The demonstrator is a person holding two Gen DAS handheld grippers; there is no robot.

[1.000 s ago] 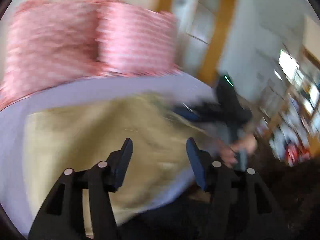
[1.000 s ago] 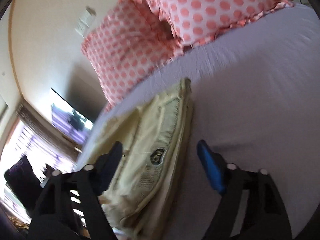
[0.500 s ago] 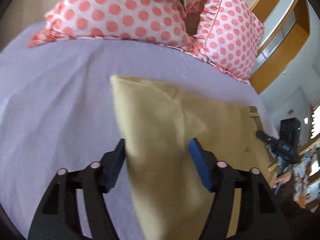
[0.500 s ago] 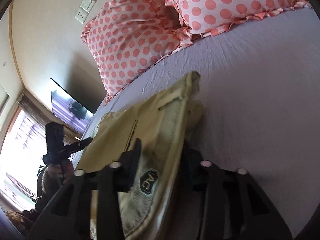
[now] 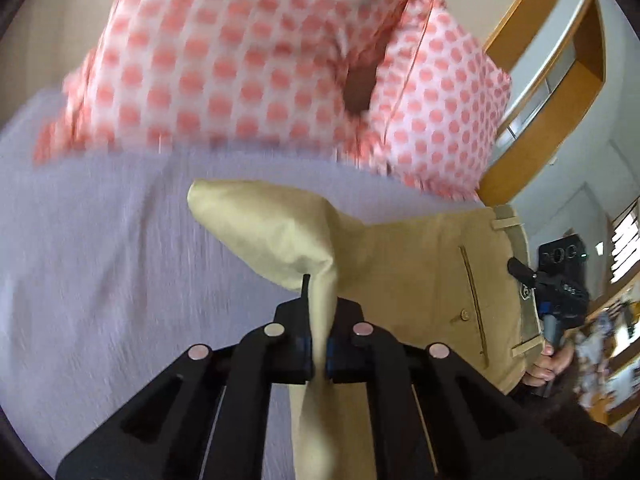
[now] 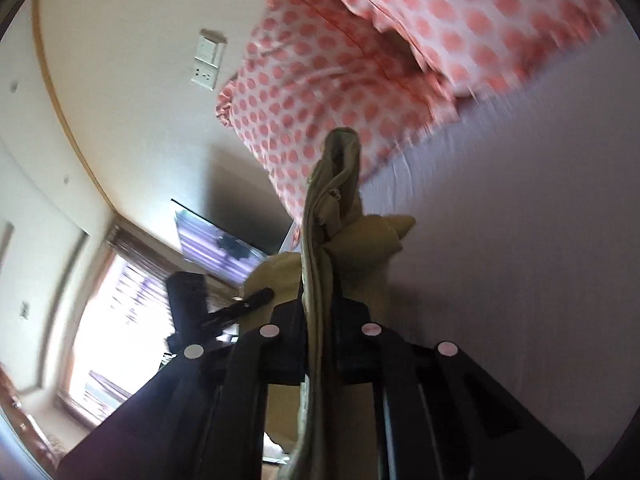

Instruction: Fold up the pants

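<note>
Beige pants (image 5: 420, 264) lie on a lavender bed sheet (image 5: 100, 260). My left gripper (image 5: 318, 340) is shut on a fold of the pant fabric, which rises in a peak ahead of the jaws. The waistband with belt loops and a back pocket lies to the right. My right gripper (image 6: 320, 332) is shut on the bunched waistband edge of the pants (image 6: 332, 216), lifted off the sheet (image 6: 520, 220). The right gripper also shows at the far right of the left wrist view (image 5: 560, 292), held by a hand.
Two pink polka-dot pillows (image 5: 260, 72) lie at the head of the bed, also in the right wrist view (image 6: 340, 92). A wooden door frame (image 5: 540, 92) stands at right. A wall TV (image 6: 216, 244) and a bright window (image 6: 112, 320) are on the left.
Both grippers have closed on the pants: the left pinched a fold of leg fabric, the right pinched the waistband edge. Both have lifted the cloth off the sheet.
</note>
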